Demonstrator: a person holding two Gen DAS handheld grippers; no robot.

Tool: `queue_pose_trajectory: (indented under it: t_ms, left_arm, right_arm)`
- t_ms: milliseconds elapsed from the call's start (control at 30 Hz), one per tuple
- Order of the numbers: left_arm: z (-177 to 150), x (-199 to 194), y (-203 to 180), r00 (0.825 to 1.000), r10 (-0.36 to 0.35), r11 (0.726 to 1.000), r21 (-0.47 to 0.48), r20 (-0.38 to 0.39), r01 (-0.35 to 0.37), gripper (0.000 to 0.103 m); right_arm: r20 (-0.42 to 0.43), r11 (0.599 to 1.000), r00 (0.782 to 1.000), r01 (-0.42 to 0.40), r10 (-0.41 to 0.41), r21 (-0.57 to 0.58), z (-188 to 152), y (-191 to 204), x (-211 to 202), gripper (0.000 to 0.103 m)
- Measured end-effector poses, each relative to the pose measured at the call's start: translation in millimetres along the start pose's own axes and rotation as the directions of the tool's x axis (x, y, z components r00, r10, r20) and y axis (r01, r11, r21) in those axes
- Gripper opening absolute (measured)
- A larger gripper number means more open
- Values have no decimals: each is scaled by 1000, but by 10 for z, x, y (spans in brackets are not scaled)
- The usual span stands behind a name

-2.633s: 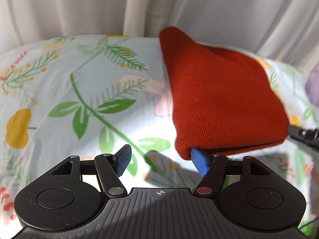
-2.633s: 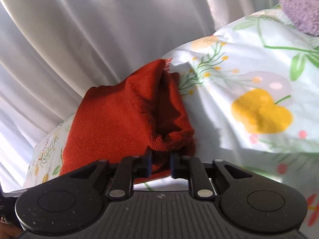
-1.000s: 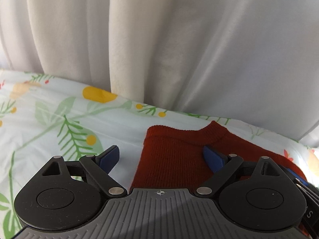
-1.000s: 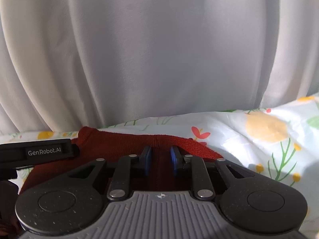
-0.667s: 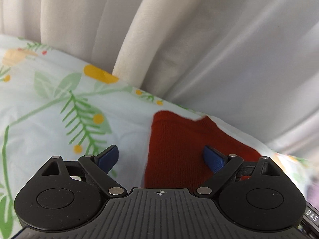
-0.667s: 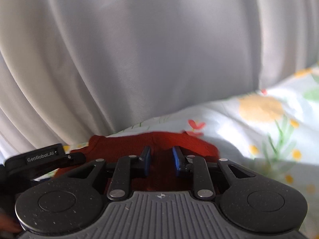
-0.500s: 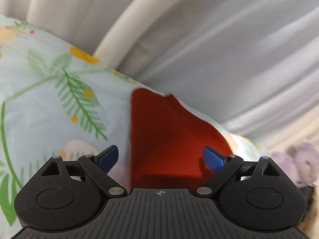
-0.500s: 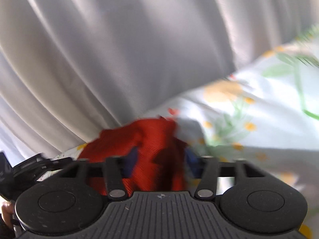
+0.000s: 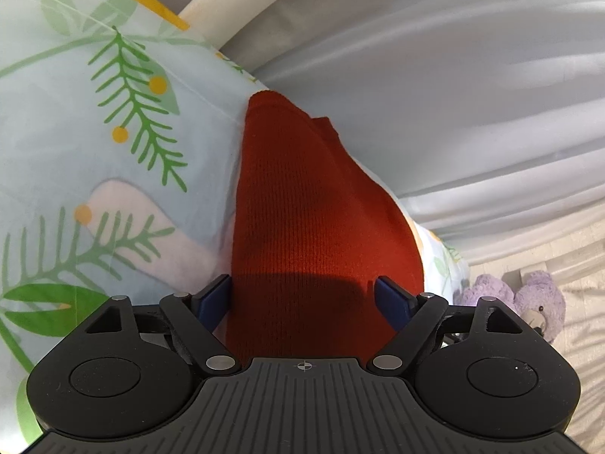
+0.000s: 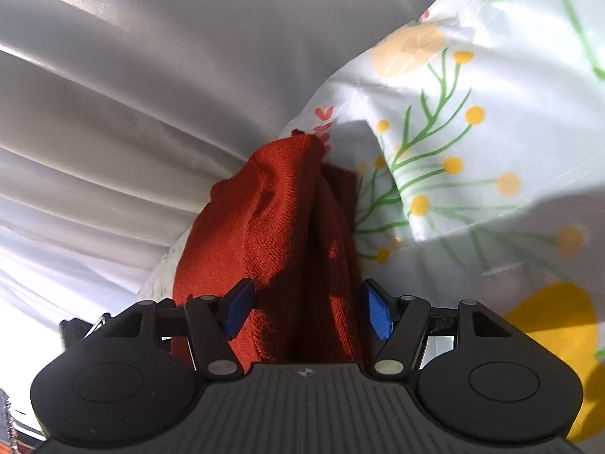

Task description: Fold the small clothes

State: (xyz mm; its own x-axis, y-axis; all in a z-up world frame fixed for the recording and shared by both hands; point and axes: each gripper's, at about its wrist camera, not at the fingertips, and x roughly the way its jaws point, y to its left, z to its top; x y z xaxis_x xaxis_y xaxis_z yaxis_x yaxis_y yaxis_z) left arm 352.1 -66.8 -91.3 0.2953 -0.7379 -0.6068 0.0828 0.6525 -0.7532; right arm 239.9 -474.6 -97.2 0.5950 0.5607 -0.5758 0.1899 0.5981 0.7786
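Note:
A folded rust-red knit garment (image 9: 314,208) lies on the floral sheet (image 9: 75,143) close to the white curtain. My left gripper (image 9: 302,297) is open, its blue fingertips (image 9: 211,297) standing either side of the garment's near end without pinching it. In the right wrist view the same garment (image 10: 272,227) shows bunched, with a fold line down its middle. My right gripper (image 10: 308,308) is open too, its blue pads (image 10: 378,312) spread wide around the cloth.
White curtain folds (image 9: 435,75) hang right behind the garment and fill the back of both views. A purple plush bear (image 9: 529,302) sits at the far right. The floral sheet (image 10: 491,151) stretches to the right in the right wrist view.
My right gripper has opened and let go of the red garment. Both grippers have tilted and drawn back from the curtain. The left gripper stayed open.

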Motion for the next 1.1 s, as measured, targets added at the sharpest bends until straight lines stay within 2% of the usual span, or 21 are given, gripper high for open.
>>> queue_pose_trajectory:
  t_ms: [67,233,333,533,633,833,1100]
  left_arm:
    - [5,-5,19,1000,-5,1000,-7,-4,5,84]
    - [14,9,11,1000,16,1000,21,-16,-15,71]
    - [8,19,10,1000,20,999,31,-15,-20,64]
    - [-21,-33,-53,999,37,999,28,-6,-37,52]
    - [-34,-69,-147,999,51,998,32,9,-51,50]
    - [-47,-230,-326,1000,10,999,44,23,-11,49]
    - [-160,-600,-589,998,28,995,96,59,-33,49]
  right_arm:
    - [-19,999,999,-25,25,24,49,-35,35,63]
    - [-69,997,996,-63,65,34,74,-7,171,52]
    - [-87,996,993,-82,84,26,78,25,257,49]
    - [-44,997,997,-71,71,8,30,87,294,38]
    - [-16,999,999,-40,40,-33,3,251,288,35]
    - [27,995,998,-48,51,-93,-44,500,189,32]
    - [29,989,997,-73,77,-130,-158,800,66,31]
